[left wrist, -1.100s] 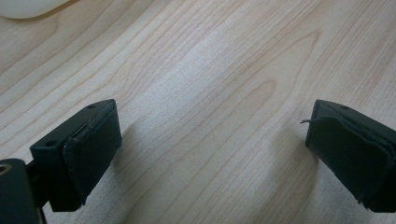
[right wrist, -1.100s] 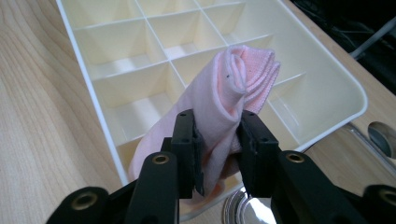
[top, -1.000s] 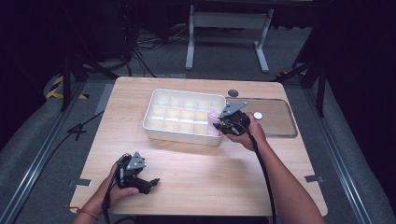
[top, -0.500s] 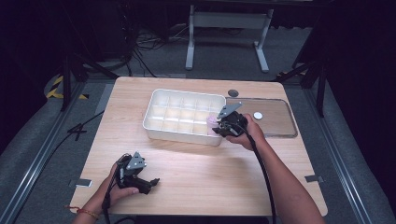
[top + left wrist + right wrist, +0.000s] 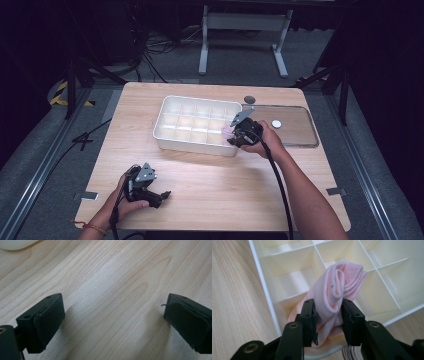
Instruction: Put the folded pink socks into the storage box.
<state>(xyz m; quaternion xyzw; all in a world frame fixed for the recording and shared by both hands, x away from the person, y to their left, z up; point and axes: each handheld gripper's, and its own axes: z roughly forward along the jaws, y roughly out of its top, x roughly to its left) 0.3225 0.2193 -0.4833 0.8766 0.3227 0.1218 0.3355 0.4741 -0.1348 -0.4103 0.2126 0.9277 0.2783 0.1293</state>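
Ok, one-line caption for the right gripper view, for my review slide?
Right gripper holds a rolled pink cloth in a corner compartment of the white divided tray.

You have a pink cloth, soft and finely ribbed, rolled into a loose bundle with its folded edge curling at the top. It stands roughly upright in a corner compartment of the white divided tray, leaning over the divider into the next cell. On the worktop, that tray sits near the far middle, the cloth at its near right corner.
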